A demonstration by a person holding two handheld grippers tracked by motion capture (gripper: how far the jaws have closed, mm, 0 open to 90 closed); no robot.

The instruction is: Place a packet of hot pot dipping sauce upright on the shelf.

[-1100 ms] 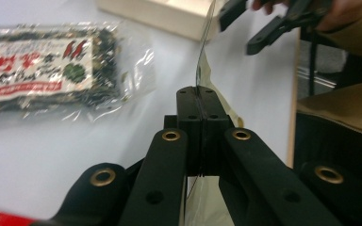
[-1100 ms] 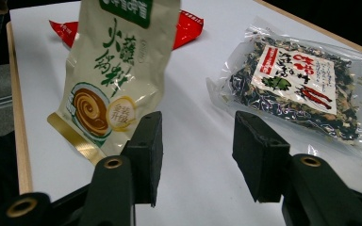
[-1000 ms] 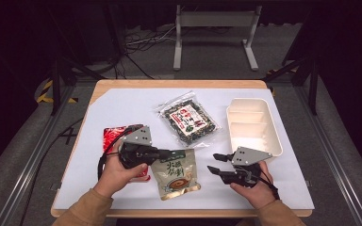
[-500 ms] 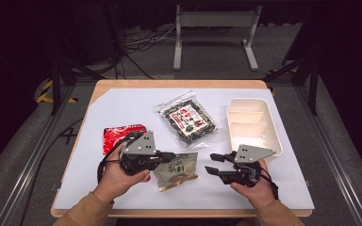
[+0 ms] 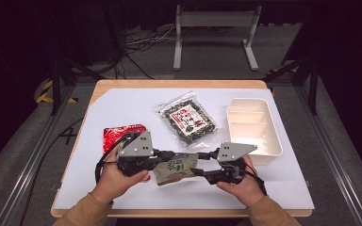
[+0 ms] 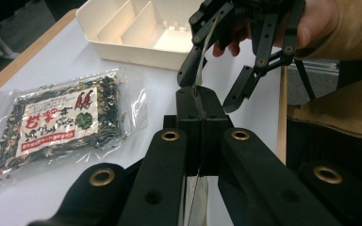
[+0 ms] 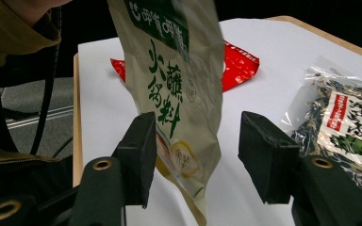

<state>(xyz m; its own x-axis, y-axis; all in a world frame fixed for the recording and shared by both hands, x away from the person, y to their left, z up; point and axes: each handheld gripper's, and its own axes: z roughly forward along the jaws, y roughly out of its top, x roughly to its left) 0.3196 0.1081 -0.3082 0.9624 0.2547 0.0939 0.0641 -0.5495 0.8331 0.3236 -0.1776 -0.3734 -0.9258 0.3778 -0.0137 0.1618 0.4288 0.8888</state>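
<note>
A beige sachet with green print hangs tilted just above the white table, between my two hands. My left gripper is shut on its left edge; in the left gripper view the jaws pinch the thin sachet edge. My right gripper reaches in from the right, and its jaws have just been opening. In the right gripper view the sachet hangs between the spread jaws, and the right-hand pad stands clear of it.
A red pouch lies left of my left hand. A clear bag of dark dried food lies mid-table. A white divided tray stands at the right, close behind my right hand. The table's front edge is near both wrists.
The left gripper has lifted the sachet off the table and turned it toward the right hand. The right gripper has moved left, so its jaws now stand around the sachet's end.
</note>
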